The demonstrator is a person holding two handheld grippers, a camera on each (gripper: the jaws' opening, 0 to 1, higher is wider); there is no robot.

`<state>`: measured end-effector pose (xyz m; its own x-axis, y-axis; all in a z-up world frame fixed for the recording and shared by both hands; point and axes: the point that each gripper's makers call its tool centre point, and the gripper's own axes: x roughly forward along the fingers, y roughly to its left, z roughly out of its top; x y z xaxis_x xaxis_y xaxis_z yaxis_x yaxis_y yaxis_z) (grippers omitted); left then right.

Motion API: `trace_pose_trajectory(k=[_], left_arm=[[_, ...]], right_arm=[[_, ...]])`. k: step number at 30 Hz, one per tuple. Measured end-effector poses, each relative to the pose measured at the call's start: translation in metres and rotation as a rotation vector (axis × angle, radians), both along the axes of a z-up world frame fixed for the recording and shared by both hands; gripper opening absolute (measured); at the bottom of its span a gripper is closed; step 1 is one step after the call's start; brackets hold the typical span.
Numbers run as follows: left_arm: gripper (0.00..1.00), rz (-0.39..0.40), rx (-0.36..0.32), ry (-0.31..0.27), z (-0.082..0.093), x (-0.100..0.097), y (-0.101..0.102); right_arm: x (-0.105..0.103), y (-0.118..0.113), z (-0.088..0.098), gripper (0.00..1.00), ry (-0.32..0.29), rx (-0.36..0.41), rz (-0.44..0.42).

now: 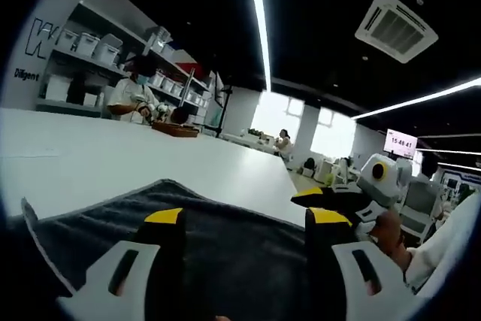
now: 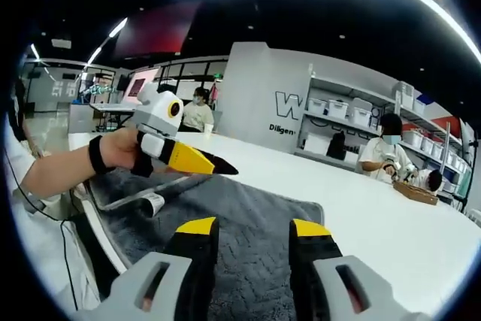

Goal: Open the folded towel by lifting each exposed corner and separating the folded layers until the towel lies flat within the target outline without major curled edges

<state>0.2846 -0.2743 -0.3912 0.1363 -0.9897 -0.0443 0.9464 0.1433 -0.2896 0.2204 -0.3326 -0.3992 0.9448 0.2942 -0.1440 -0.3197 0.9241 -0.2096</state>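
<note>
A dark grey towel (image 1: 225, 246) lies on the white table (image 1: 113, 163) under both grippers. In the left gripper view my left gripper (image 1: 246, 219) stands open just above the cloth, nothing between its yellow-tipped jaws. The right gripper (image 1: 342, 199), held by a hand, comes in from the right over the towel's far edge. In the right gripper view my right gripper (image 2: 253, 229) is open above the towel (image 2: 248, 201), also with nothing in it. The left gripper (image 2: 192, 159) points in from the left above a curled edge and a white label (image 2: 154, 203).
The white table (image 2: 391, 223) stretches far beyond the towel. At its far side people sit working by a brown tray (image 1: 176, 130) (image 2: 417, 192). Shelves with white bins (image 1: 90, 46) line the wall behind. A person's sleeve and cable hang at the left (image 2: 45, 208).
</note>
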Motion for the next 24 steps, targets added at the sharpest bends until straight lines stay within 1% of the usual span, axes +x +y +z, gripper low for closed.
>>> trace_pose_trajectory(k=[5,7,9,12,14,15,16,17,20,24], left_arm=[[0.62,0.018,0.009,-0.056,0.004,-0.004,0.011],[0.62,0.019,0.03,-0.076,0.002,-0.006,0.016],[0.62,0.026,0.036,-0.078,0.001,-0.006,0.019],[0.62,0.033,0.038,-0.098,0.002,-0.009,0.026],[0.62,0.04,0.025,-0.107,0.006,-0.011,0.031],[0.62,0.037,0.026,-0.117,0.007,-0.013,0.032],[0.62,0.039,0.032,-0.126,0.007,-0.014,0.033],[0.62,0.043,0.032,-0.131,0.008,-0.014,0.034],[0.62,0.038,0.045,-0.142,0.007,-0.019,0.038],[0.61,0.035,0.039,-0.146,0.007,-0.021,0.041]], right_arm=[[0.002,0.002,0.002,0.34,0.001,0.001,0.008],[0.001,0.003,0.003,0.34,-0.004,-0.006,0.012],[0.001,0.005,0.004,0.34,-0.007,-0.003,0.019],[0.001,0.009,0.004,0.35,-0.013,0.006,0.028],[0.002,0.016,0.008,0.38,-0.04,0.041,0.055],[0.002,0.019,0.012,0.38,-0.058,0.073,0.065],[0.003,0.023,0.014,0.37,-0.07,0.086,0.077],[0.003,0.024,0.014,0.37,-0.071,0.082,0.085],[0.005,0.032,0.009,0.38,-0.034,0.055,0.1],[0.006,0.033,0.008,0.38,-0.034,0.048,0.099]])
